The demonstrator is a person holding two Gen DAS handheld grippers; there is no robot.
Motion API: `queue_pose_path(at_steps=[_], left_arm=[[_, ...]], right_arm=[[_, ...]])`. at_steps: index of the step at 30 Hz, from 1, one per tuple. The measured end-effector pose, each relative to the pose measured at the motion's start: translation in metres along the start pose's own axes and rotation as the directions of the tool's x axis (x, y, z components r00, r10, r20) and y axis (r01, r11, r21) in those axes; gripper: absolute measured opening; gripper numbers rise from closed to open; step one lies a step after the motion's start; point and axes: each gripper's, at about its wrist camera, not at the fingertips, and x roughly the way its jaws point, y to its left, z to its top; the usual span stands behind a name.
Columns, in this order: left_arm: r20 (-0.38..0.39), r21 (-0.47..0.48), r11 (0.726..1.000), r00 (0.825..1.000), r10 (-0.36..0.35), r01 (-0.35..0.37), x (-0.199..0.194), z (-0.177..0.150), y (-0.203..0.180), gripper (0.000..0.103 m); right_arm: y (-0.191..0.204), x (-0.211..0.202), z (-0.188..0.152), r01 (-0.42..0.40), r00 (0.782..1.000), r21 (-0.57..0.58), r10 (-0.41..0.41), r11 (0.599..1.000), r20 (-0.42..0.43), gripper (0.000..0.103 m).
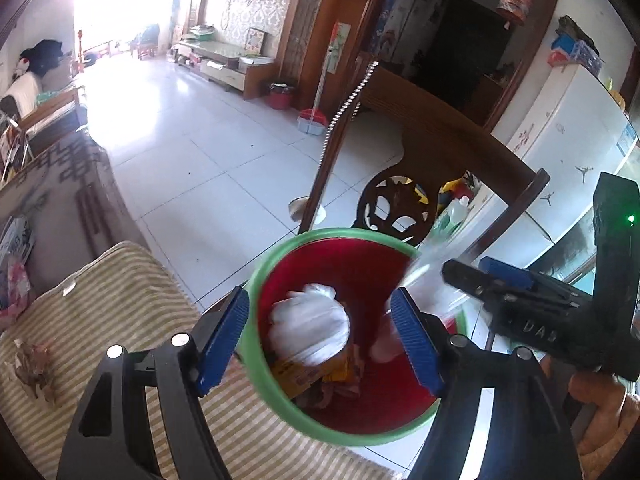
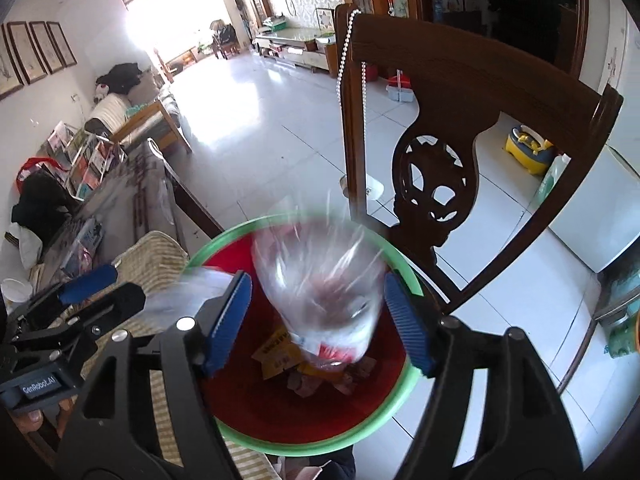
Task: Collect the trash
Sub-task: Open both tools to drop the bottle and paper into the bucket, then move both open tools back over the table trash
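A red bin with a green rim (image 1: 360, 438) (image 2: 304, 448) stands below both grippers, with yellow wrappers (image 1: 304, 376) (image 2: 276, 354) and paper scraps at its bottom. In the left wrist view a blurred white plastic wad (image 1: 310, 328) hangs between the blue pads of my left gripper (image 1: 320, 294), touching neither; the jaws stand open. In the right wrist view a blurred clear plastic bottle (image 2: 320, 292) sits between the pads of my right gripper (image 2: 317, 278), neck down over the bin, free of the open jaws. Each gripper shows in the other's view, at the frame's side (image 1: 480, 276) (image 2: 108, 286).
A dark wooden chair (image 2: 460, 76) with a bead string (image 2: 340, 68) stands just behind the bin. A striped cushion (image 1: 132, 296) with a crumpled brown scrap (image 1: 34, 364) lies to the left. A white fridge (image 1: 560, 140) is at the right, tiled floor (image 1: 200, 140) beyond.
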Motion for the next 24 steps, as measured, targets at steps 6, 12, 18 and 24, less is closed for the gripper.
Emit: queue_pose_path(at_steps=[6, 12, 18, 24], left_arm=[[0.021, -0.067, 0.996, 0.998, 0.063, -0.061, -0.024, -0.015, 0.032, 0.070], [0.044, -0.136, 0.979, 0.986, 0.158, -0.151, -0.055, -0.036, 0.074, 0.070], [0.059, -0.262, 0.933, 0.960, 0.272, -0.248, -0.102, -0.067, 0.141, 0.070], [0.032, -0.378, 0.868, 0.932, 0.360, -0.322, -0.142, -0.109, 0.210, 0.070]], right_arm=[[0.018, 0.002, 0.000, -0.026, 1.000, -0.011, 0.026, 1.000, 0.002, 0.067], [0.056, 0.010, -0.005, -0.070, 0.997, -0.065, 0.068, 0.995, -0.027, 0.067], [0.121, 0.013, -0.022, -0.133, 0.990, -0.164, 0.124, 0.977, -0.063, 0.067], [0.185, 0.016, -0.051, -0.192, 0.978, -0.250, 0.162, 0.949, -0.132, 0.071]])
